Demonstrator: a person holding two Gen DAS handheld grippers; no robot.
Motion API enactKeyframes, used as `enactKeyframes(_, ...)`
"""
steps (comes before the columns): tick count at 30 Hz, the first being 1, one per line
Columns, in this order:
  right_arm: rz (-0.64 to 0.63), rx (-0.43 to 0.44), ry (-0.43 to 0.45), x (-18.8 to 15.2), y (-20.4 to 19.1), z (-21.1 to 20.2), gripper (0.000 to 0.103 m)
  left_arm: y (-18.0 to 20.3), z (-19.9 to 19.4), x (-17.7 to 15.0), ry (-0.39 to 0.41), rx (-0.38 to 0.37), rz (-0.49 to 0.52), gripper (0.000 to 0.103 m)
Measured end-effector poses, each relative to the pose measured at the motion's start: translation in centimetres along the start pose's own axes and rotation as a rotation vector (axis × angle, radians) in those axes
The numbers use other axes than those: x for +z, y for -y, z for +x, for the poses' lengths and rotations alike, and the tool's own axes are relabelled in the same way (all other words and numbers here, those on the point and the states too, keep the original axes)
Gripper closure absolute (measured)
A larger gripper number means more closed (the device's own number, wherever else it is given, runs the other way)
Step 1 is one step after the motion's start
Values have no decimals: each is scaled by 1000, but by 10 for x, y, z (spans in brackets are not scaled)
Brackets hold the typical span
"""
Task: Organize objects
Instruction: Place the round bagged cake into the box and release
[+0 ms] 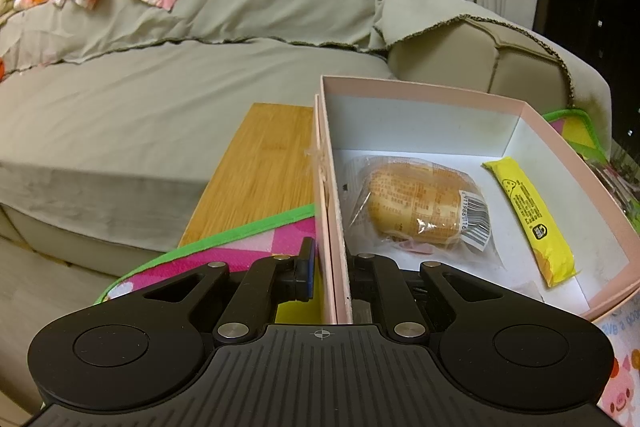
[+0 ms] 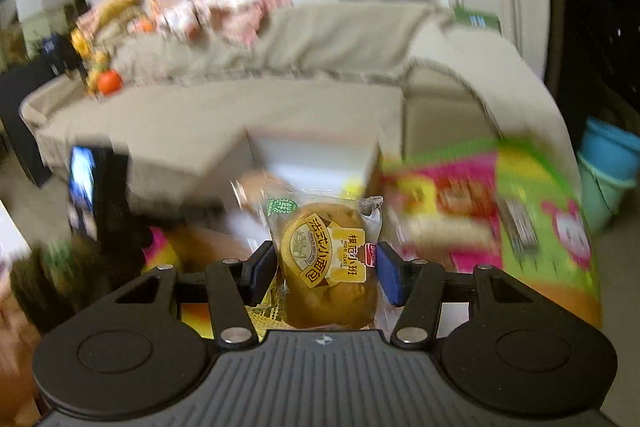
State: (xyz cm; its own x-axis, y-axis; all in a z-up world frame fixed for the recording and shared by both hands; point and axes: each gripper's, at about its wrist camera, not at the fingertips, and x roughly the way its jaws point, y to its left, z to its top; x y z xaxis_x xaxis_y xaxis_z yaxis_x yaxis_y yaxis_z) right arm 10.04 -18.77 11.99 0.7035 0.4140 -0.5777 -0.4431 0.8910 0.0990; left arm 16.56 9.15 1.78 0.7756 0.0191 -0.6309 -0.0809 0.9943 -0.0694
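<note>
Left gripper [image 1: 329, 279] pinched tight on the thin pink cardboard wall of the rectangular box [image 1: 440, 91]; inside, on its white floor, a rounded bun in crinkled clear wrap [image 1: 424, 203] beside a slim yellow sachet [image 1: 530, 221]; right gripper [image 2: 327, 273] clamps a second glossy-wrapped bun [image 2: 328, 267] between blue pads, background blurred
</note>
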Motion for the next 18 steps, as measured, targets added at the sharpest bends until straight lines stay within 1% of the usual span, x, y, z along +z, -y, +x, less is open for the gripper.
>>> enactKeyframes(3, -14, -1, 80, 28, -12, 8, 50, 0, 0, 0, 0, 1, 1, 92)
enactKeyframes(6, -7, 10, 132, 58, -20, 27, 50, 0, 0, 0, 0, 1, 1, 92)
enactKeyframes(8, 3, 15, 154, 77, -22, 44, 46, 0, 0, 0, -1, 1, 1, 92)
enactKeyframes(9, 8, 15, 153, 86, -22, 55, 40, 0, 0, 0, -2, 0, 3, 92)
enactKeyframes(11, 31, 8, 138, 96, -20, 70, 39, 0, -1, 0, -3, -1, 4, 92)
enactKeyframes(14, 56, 24, 116, 94, -15, 77, 38, 0, 0, 0, -2, -1, 6, 92)
enactKeyframes(15, 57, 22, 111, 90, -12, 76, 35, 0, 0, 0, 1, -2, 5, 92)
enactKeyframes(16, 58, 10, 106, 84, -9, 74, 32, 0, 0, -1, 3, -3, 5, 92)
enactKeyframes(18, 59, -24, 92, 72, 1, 70, 31, 0, -1, -1, 4, -2, 5, 92)
